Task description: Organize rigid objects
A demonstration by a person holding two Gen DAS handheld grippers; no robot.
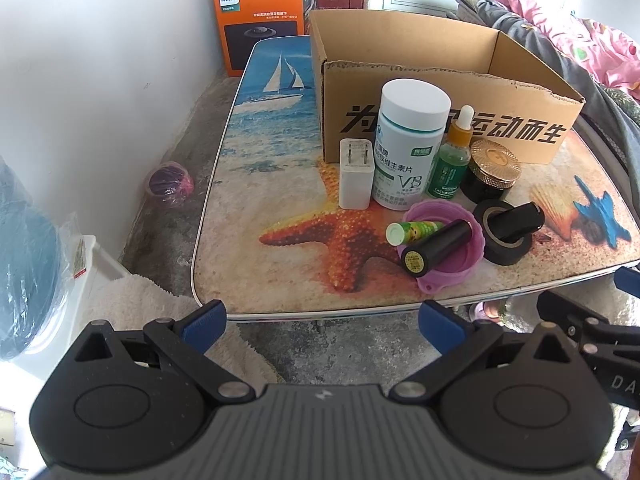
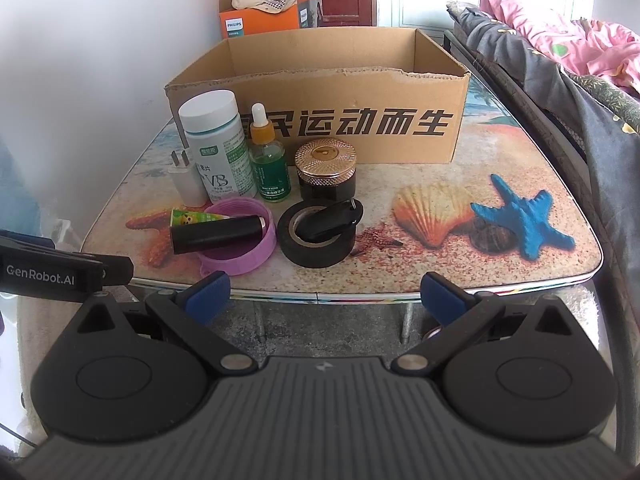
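Beach-printed worktop [image 2: 460, 280] carries an open cardboard box [image 2: 320, 128] at its far side, and the loose things cluster just before the box's near wall: a white pill bottle [image 2: 218, 148], a dropper bottle [image 2: 269, 160], a gold-lidded jar [image 2: 326, 170] and a white charger [image 2: 185, 184]. Nearer than these lie a purple lid [image 2: 240, 240] holding a black tube [image 2: 218, 234], and a tape roll [image 2: 318, 238]. Left gripper [image 1: 322, 322] and right gripper [image 2: 324, 292] hang off the near edge, fingers apart, holding nothing.
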